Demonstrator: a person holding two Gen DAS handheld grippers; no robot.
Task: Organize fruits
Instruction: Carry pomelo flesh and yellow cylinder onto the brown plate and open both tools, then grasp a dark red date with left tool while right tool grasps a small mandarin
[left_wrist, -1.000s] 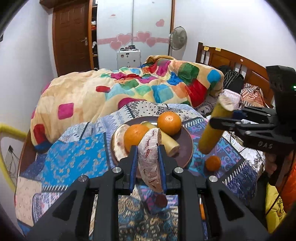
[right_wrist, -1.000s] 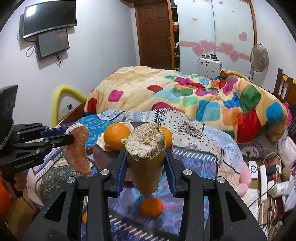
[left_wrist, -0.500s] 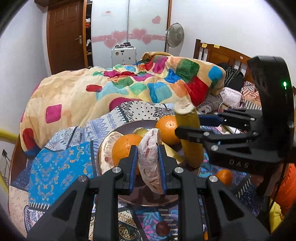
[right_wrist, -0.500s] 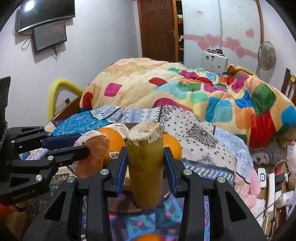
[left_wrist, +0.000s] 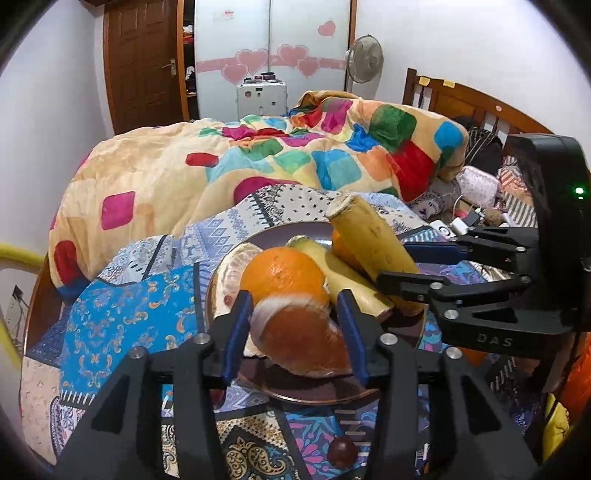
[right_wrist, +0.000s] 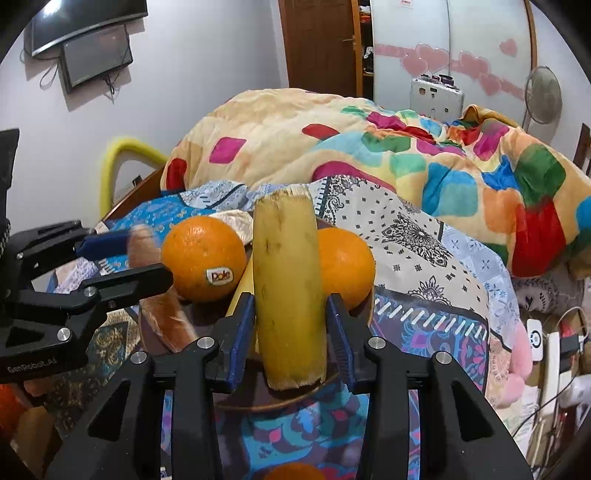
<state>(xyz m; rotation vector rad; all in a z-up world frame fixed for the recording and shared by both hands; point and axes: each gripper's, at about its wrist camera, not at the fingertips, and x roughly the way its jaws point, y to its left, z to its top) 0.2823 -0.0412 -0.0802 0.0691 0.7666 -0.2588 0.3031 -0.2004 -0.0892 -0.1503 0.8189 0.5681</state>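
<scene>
The left gripper (left_wrist: 295, 325) has its fingers apart around the pomelo wedge (left_wrist: 301, 341). Its jaws have just been opening, and the wedge now lies between the blue pads with a gap on each side, blurred, tipped over on its side low on the near rim of the plate (left_wrist: 314, 395). A whole orange (left_wrist: 282, 271) sits just beyond the fingertips, touching the wedge's far edge. The wedge seems released or nearly so, so the left hand's next move is probably a straight pull back, clear of the orange.

The right gripper (right_wrist: 291, 321) straddles the banana piece (right_wrist: 290, 284), whose long axis runs straight away from the fingers, one cut end near the camera and the other pointing toward the bed. Its jaws have been easing open; the pads stand at the peel with at most a thin sliver of gap, so whether they press cannot be told. The piece's near end rests at the plate's front rim, between two oranges (right_wrist: 203, 258) beyond the fingertips.

A second ago both pieces were held upright and clamped above the cloth, short of the plate. Now both grippers are lower, over the plate, and each piece has tipped toward lying down. A loose orange (right_wrist: 291, 472) lies on the cloth below the right fingers.
</scene>
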